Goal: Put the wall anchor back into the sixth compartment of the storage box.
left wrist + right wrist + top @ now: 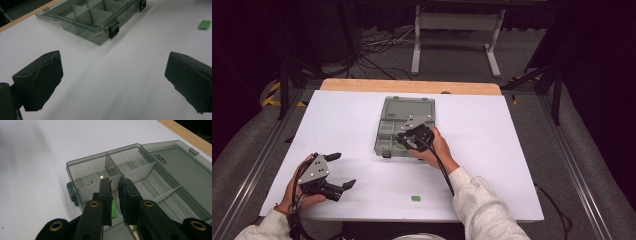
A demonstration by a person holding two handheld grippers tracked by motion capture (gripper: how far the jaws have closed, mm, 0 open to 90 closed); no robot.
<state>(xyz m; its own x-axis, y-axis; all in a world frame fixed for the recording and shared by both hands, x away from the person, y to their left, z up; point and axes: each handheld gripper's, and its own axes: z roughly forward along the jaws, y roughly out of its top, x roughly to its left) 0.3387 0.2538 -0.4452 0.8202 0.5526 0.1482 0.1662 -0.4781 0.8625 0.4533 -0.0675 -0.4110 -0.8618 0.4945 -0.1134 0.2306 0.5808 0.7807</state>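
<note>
At the centre of the high view an open, smoke-grey compartment box (407, 125) lies on the white counter (347, 125), its lid folded back toward the top of the frame. The right gripper (408, 138) hovers over the box's near compartments; in the right gripper view its jaws stand only a narrow gap apart, and a small green piece (114, 209) lies in the compartment below that gap — the pads are not pressing on it, as far as can be seen. The left gripper (343, 170) sits at the lower left of the high view with its jaws spread wide and nothing between them. A second green piece (415, 198) lies alone on the counter near the bottom centre, well apart from the box.
</note>
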